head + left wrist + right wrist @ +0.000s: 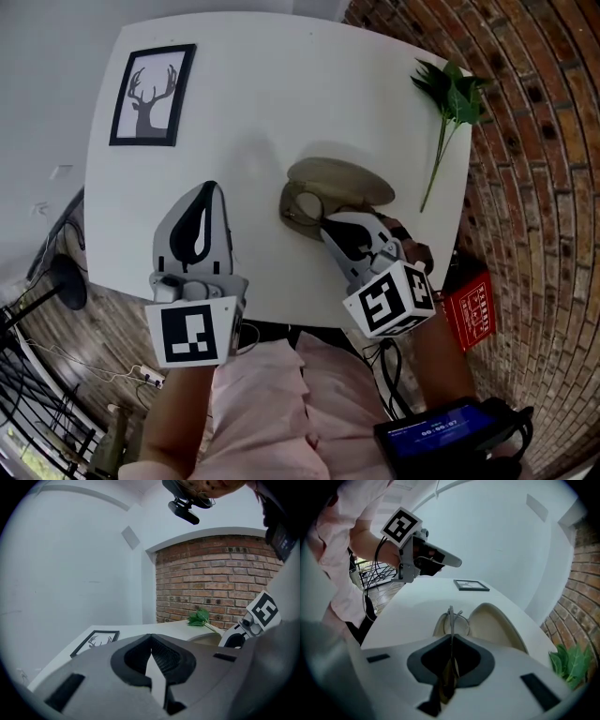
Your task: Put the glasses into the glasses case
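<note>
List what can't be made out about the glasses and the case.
- glasses: head view, mostly hidden under the right hand-held gripper; right gripper view shows them edge-on, lens shape unclear.
- glasses case: head view, its tray partly covered by that gripper; whether the glasses touch it, cannot tell.
- dark device's screen: head view, print too small.

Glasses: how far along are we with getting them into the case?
Done: the case lies open on the table, and the right gripper is shut on the glasses. In hand: they hang over the case's open half. Remaining: set them in, release. The left gripper is shut, empty.
</note>
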`<state>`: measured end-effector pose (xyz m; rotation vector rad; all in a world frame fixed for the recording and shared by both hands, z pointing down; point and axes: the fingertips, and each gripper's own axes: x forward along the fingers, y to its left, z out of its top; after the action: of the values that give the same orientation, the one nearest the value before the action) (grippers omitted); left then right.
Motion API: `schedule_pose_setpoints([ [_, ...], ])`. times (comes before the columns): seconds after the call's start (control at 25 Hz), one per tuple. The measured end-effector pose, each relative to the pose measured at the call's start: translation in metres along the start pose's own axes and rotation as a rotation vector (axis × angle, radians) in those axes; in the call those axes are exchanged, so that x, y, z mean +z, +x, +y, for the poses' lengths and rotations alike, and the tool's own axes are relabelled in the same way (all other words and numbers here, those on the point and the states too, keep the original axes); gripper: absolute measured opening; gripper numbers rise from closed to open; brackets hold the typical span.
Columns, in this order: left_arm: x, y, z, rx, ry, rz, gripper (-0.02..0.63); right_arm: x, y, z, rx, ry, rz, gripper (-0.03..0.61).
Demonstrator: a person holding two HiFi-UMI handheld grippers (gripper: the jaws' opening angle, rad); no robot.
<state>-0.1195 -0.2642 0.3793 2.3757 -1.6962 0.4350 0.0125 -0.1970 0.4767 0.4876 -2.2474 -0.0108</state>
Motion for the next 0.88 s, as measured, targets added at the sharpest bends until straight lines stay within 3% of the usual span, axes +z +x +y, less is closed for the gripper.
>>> schedule_pose_setpoints([
  [0.88, -0.01, 0.002, 0.006, -0.005, -0.005, 0.025, 0.009, -0.015, 0.017, 0.011, 0.011, -0.007, 0.079, 0.02],
])
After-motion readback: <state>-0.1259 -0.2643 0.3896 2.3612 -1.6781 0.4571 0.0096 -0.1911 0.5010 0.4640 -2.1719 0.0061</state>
